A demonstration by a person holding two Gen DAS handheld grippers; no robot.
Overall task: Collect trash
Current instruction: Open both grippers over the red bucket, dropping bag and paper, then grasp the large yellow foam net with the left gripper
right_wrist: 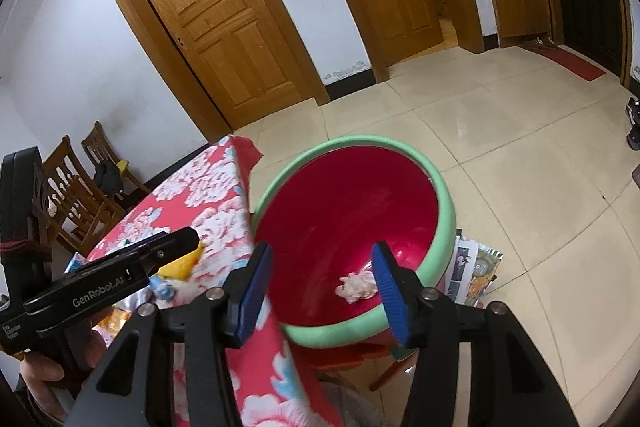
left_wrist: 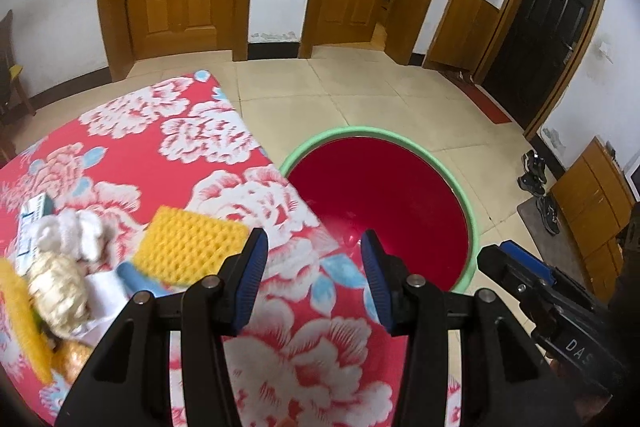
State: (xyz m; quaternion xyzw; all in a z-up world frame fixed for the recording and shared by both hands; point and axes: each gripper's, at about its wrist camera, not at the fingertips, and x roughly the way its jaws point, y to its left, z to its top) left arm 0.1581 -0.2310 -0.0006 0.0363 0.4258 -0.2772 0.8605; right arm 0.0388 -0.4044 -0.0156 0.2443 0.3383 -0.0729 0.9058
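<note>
Tiled room, floral worktop. Both jaws apart, empty. Basin overhangs edge; wad in. Risk: bumping basin, blurred sponge misgrasp.

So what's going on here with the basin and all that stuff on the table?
A person is clearing trash off a table with a floral cloth, working a pair of tongs in each hand. Both the left tongs and the right tongs are open and hold nothing. One crumpled wad lies in the red basin beside the table. A yellow sponge, white wads and other litter wait on the cloth.
</note>
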